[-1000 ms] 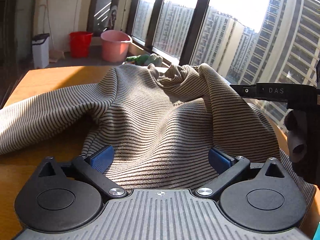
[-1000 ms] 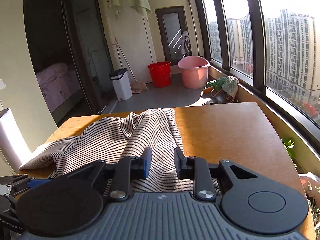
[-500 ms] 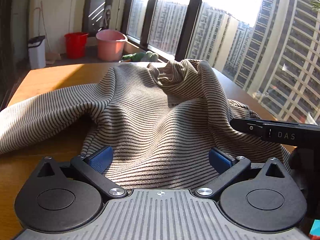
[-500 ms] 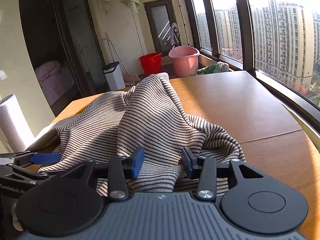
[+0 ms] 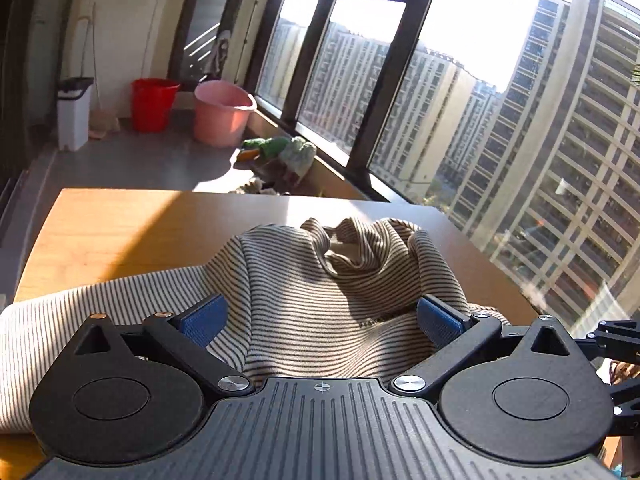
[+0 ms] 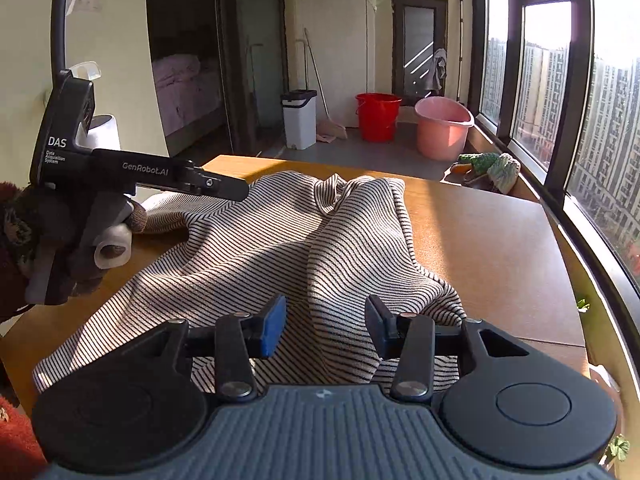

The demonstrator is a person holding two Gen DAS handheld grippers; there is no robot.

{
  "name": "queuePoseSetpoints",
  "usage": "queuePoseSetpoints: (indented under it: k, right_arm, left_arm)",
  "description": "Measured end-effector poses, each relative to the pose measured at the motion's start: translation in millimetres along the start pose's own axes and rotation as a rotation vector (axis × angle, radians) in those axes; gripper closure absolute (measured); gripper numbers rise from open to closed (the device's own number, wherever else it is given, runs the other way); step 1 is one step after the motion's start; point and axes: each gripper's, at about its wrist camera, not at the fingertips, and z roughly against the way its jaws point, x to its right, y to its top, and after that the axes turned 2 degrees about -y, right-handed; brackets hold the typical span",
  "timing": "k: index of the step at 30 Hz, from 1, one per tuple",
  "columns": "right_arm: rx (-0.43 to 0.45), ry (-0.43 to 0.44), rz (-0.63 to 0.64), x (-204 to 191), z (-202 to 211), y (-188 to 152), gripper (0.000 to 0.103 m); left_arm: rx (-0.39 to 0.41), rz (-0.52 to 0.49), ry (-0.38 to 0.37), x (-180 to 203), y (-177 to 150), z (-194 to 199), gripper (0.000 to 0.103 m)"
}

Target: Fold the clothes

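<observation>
Table (image 6: 500,240): one striped garment (image 6: 280,240).

Black two-finger grippers w/ blue pads (image 5: 204,318), silver screws, ribbed grey housings; left gripper (image 6: 224,190) marked "DAS", "GenRobot.AI"; dark glove, apparently knit, reddish-brown sleeve.

1. Strong sun pours through my windows (image 5: 400,80), blowing out the sky.
2. Hard shadows cross the table (image 6: 480,240) and striped cloth (image 6: 280,248).
3. Fisheye bends the edges; both views are sharp.
</observation>
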Motion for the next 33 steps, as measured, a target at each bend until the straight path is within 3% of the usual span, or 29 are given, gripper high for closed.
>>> queuePoseSetpoints:
  k: [4,9,12,13,15,16,20,23,27,31,33]
  right_arm:
    - [-0.107,0.173,0.09,-26,-5,10,0.057]
    - [-0.288,0.373,0.092,-46,-5,-9,0.054]
    - [-0.352,0.388,0.157,-64,-9,-27,0.052]
    - [-0.348,0.354,0.199,-73,-10,-35,0.054]
    - [-0.302,0.274,0.247,-83,-7,-39,0.075]
    - [-0.278,0.234,0.27,-87,-4,-41,0.099]
    - [-0.096,0.037,0.148,-32,28,3,0.1]
    - [0.117,-0.167,-0.013,45,68,45,0.1]
    - [0.387,-0.341,-0.181,114,116,82,0.1]
    - [0.499,-0.403,-0.244,150,131,90,0.1]
    - [0.496,-0.413,-0.254,161,124,89,0.1]
  left_arm:
    - [-0.04,0.097,0.006,-9,-1,-11,0.0]
    - [-0.04,0.131,0.038,-16,-11,0,0.0]
    - [-0.033,0.168,0.046,-22,-13,5,0.0]
    - [-0.032,0.18,0.047,-23,-13,7,0.0]
    - [-0.027,0.178,0.041,-21,-13,13,0.0]
    - [-0.024,0.174,0.037,-19,-12,15,0.0]
    - [0.011,0.144,0.048,-19,-6,25,0.0]
    - [0.038,0.124,0.068,-19,5,17,0.0]
    - [0.006,-0.002,0.061,-8,28,-15,0.0]
    - [-0.074,-0.119,0.094,4,41,-64,0.0]
    - [-0.095,-0.147,0.129,6,43,-82,0.0]
